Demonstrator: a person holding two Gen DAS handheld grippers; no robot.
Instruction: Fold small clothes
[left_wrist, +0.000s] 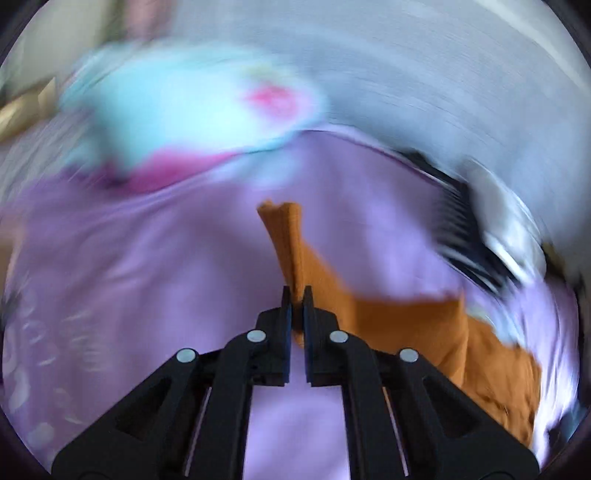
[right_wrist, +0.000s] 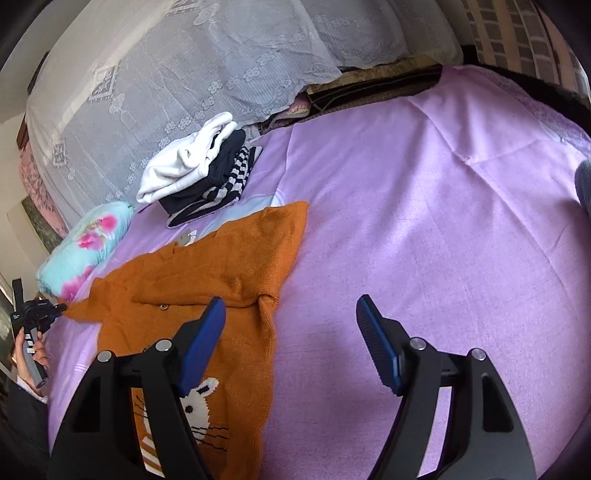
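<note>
Left wrist view puts my left gripper (left_wrist: 296, 295) closest, its jaws clamped on a bunched end of the orange sweater (left_wrist: 406, 325), which looks like a sleeve cuff sticking up past the tips. Most of that picture is smeared with blur, so I trust only the cloth in the pinch. In the right wrist view my right gripper (right_wrist: 291, 332) hangs wide apart and empty above the bed (right_wrist: 424, 184), one finger over the sweater's front, the other over bare purple sheet.

The sweater lies face up on the sheet, the rabbit picture nearest me, the right sleeve already laid across the chest, the left sleeve stretched out to the side where a hand (right_wrist: 29, 354) holds the left gripper.

I judge the step to be bringing that sleeve in over the body. To do it well I should keep the pinch firm, lift only enough to clear the knit, carry it straight across so the fold line sits at the shoulder seam, and let the right gripper pin the body so it does not drag.

Beyond it sit a stack of clothes (right_wrist: 199, 173), a flowered pillow (right_wrist: 85, 243) and a lace cover (right_wrist: 184, 66).
</note>
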